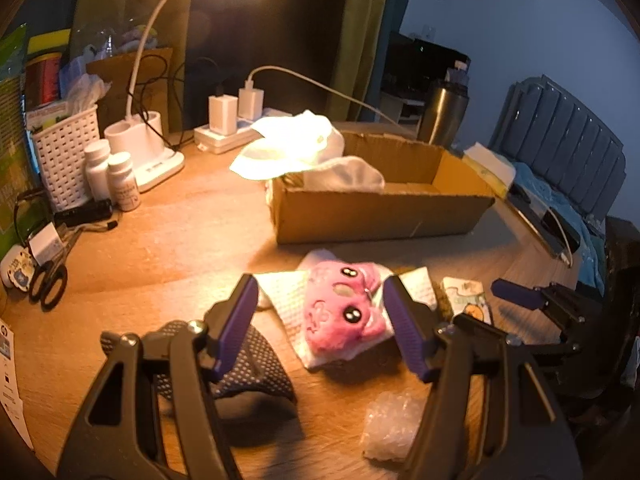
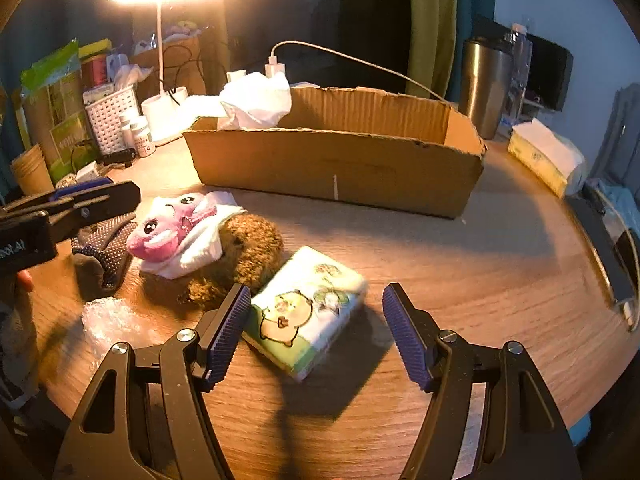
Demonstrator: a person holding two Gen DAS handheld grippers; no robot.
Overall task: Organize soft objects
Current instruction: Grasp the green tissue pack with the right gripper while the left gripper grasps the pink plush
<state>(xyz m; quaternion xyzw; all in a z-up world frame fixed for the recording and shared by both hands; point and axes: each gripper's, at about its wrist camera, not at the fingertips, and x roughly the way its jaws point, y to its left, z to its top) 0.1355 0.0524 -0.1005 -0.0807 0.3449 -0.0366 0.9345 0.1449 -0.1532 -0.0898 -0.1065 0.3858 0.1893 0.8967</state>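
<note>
From the left wrist, the left gripper (image 1: 320, 320) hangs over the wooden table (image 1: 160, 240) with its fingers spread wide, holding nothing. The pink plush toy (image 1: 344, 312) lies between them on a white cloth (image 1: 288, 300), just in front of the cardboard box (image 1: 380, 216), which already holds white fabric (image 1: 344, 174). The toy looks light and squashy; pinching across its round middle should hold best.

From the right wrist, the right gripper (image 2: 316, 332) is also wide and empty, framing a tissue pack (image 2: 308, 308) beside a brown plush (image 2: 244, 252). The pack looks soft with a slick wrapper, so gripping its short sides seems safest.
</note>
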